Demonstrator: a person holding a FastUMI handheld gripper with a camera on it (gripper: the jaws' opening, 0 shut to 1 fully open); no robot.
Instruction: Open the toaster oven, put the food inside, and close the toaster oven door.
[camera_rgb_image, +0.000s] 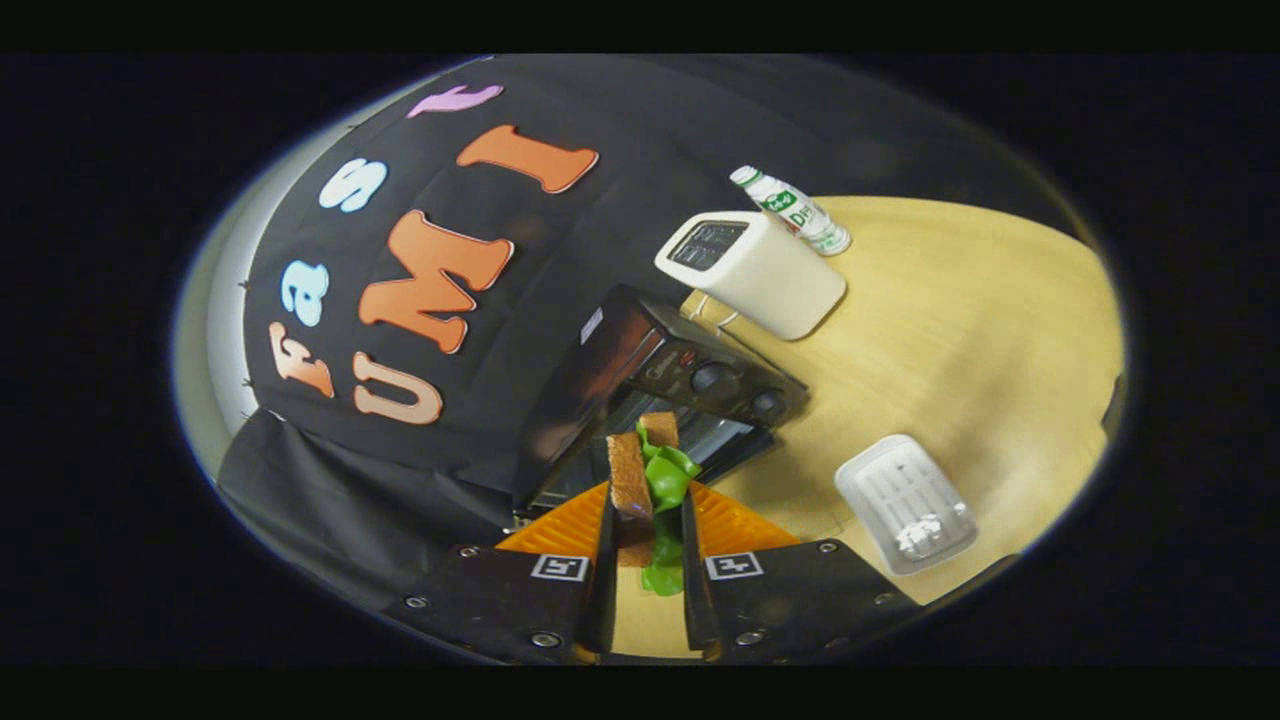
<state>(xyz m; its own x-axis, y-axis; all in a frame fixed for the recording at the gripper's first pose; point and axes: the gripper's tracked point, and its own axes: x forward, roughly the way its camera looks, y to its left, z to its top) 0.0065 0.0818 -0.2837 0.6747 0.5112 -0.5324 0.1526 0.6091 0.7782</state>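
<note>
- Tongs (648, 520) clamped on a sandwich (645, 480), both fingers pressing its sides, bread on one side and green lettuce hanging out on the other.
- Sandwich held up in the air just in front of the toaster oven (655, 400), its top edge overlapping the oven's front in the gripper view.
- Toaster oven dark, standing on the wooden table (960, 330), two round knobs on its front panel; glass door area right behind the sandwich, whether open or closed cannot be told.
- Beyond the toaster oven, a white pop-up toaster (755, 270) with a cord at its base.
- Just behind that toaster, farther from the oven, a small white bottle (792, 210) with a green label.
- To the knob side of the toaster oven, well apart from it, a white tray (905, 502) on the table, some small white bits in one end.
</note>
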